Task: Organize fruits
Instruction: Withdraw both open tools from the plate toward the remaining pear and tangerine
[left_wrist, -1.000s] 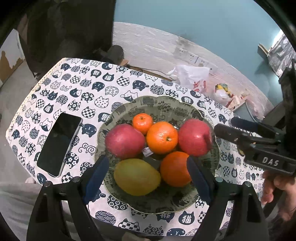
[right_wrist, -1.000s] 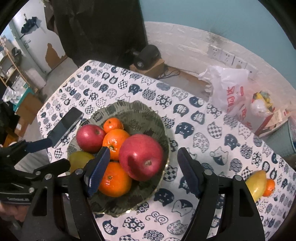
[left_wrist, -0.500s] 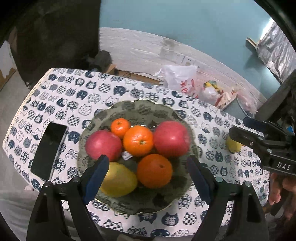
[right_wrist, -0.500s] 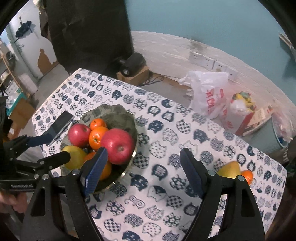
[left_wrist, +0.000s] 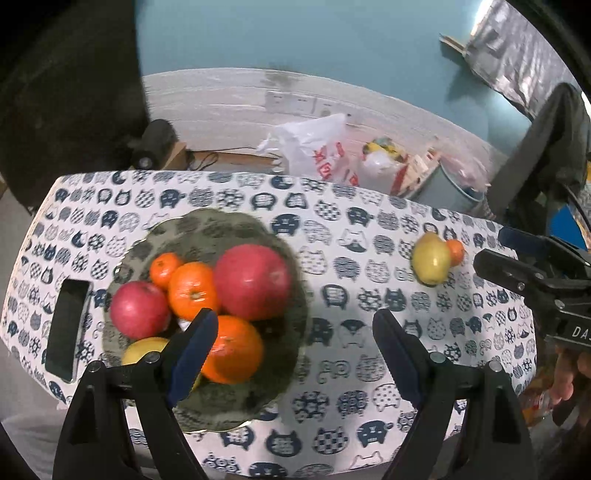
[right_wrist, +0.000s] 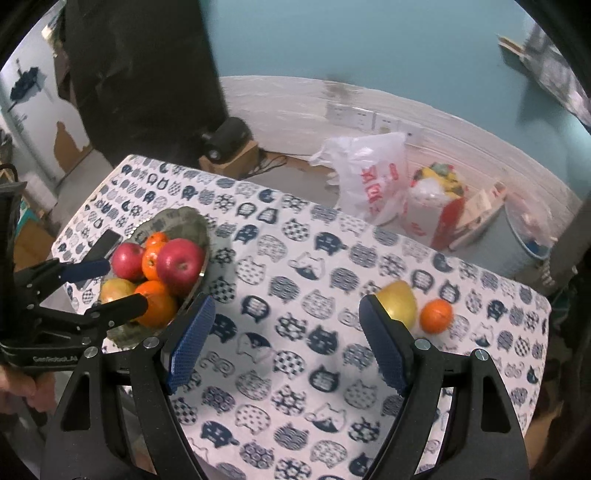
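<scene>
- The counter (right_wrist: 295, 258) is draped in a white cloth printed all over with dark blue cat faces; behind it runs a teal wall over a band of whitewashed boards with sockets.
- On the floor beyond the far edge sit a crinkled white plastic bag with red lettering (right_wrist: 373, 177), a pale grey bucket (right_wrist: 524, 240) and a small black speaker on a cardboard box (right_wrist: 227, 138).
- A scalloped, dark green patterned bowl (left_wrist: 221, 229) stands toward the counter's left end, heaped with two smooth red apples (left_wrist: 253, 280), glossy oranges (left_wrist: 232, 349) and a yellow-green pear (left_wrist: 146, 349).
- A flat black phone (left_wrist: 68, 328) lies just left of the bowl.
- Well apart, near the right end, a loose yellow-green pear (right_wrist: 397, 301) rests beside a small round orange mandarin (right_wrist: 436, 315), the two nearly touching.
- The left tool (left_wrist: 291, 347), black with blue textured pads, is spread wide and holds nothing, above the bowl's right edge.
- The right tool (right_wrist: 284, 343) is likewise spread wide and empty, over bare cloth between bowl and loose fruit.
</scene>
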